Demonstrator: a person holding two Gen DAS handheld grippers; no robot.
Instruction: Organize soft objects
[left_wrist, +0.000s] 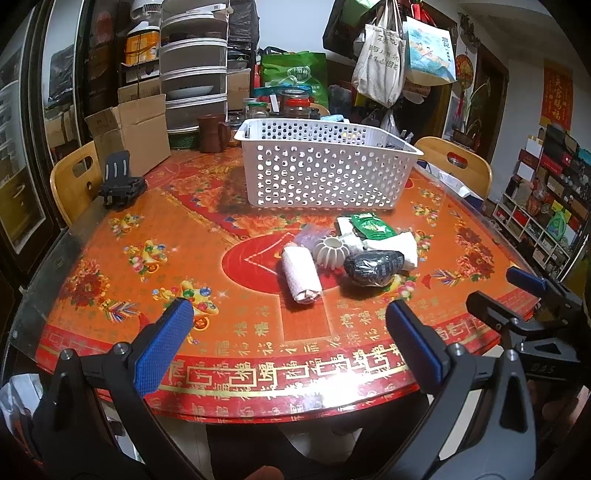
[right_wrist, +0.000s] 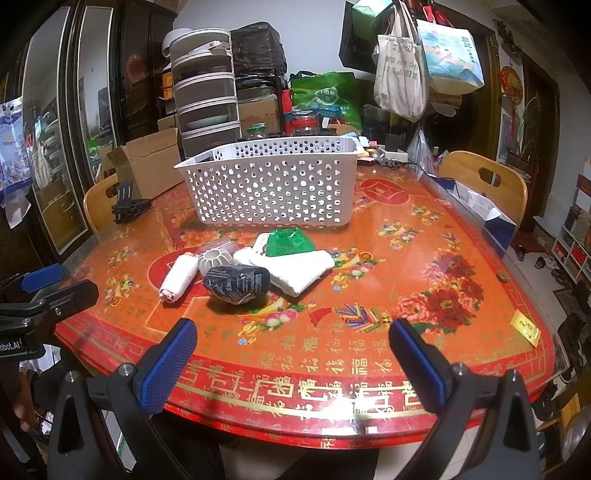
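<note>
Cluttered shelves surround the glossy red tabletop. Both claws, left claw and right claw, hang open and empty. Soft items, including a rolled cloth and dark bundle, lie touching before the white basket; gripping one may drag its neighbours.

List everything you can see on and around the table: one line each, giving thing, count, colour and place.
basket: one, white, perforated, far middle of table
rolled towel: one, white, left of the pile
ribbed round piece: one, pale grey, beside the roll
dark bundle: one, black-grey, front of pile
folded cloth: one, white, right of pile
packet: one, green, atop the pile
cardboard box: one, brown, far left
chairs: two, wooden, either side
table: one, red-orange patterned
left tongs: one, black with blue pads, open
right tongs: one, same, open
</note>
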